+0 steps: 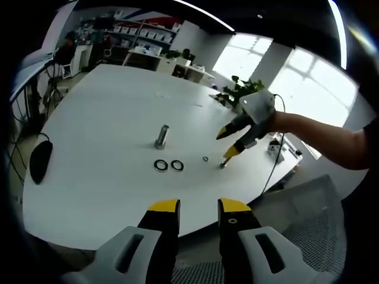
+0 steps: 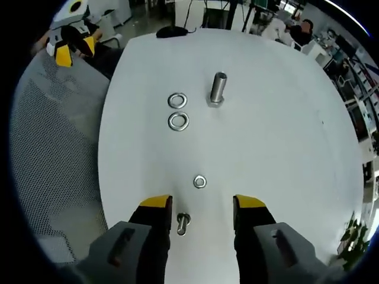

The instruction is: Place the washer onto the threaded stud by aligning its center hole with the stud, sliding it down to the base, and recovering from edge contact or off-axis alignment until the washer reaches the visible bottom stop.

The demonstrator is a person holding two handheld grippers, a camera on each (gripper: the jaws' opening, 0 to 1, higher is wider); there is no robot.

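An upright threaded stud (image 1: 161,136) (image 2: 218,89) stands on the white table (image 1: 106,106) (image 2: 284,154). Two larger washers (image 1: 160,165) (image 1: 177,165) lie side by side in front of it, also in the right gripper view (image 2: 177,100) (image 2: 178,122). A smaller washer (image 2: 199,181) (image 1: 205,158) lies flat nearer my right gripper (image 2: 201,204) (image 1: 225,147), which is open just above the table. A short bolt (image 2: 183,222) (image 1: 223,165) stands between its jaws, untouched. My left gripper (image 1: 198,207) (image 2: 76,50) is open and empty, held off the table's near edge.
A black mouse-shaped object (image 1: 40,160) (image 2: 172,32) lies by the table's edge. A grey mesh chair (image 1: 308,219) (image 2: 53,148) sits beside the table. A potted plant (image 1: 240,92) stands at the far end, with desks and seated people beyond.
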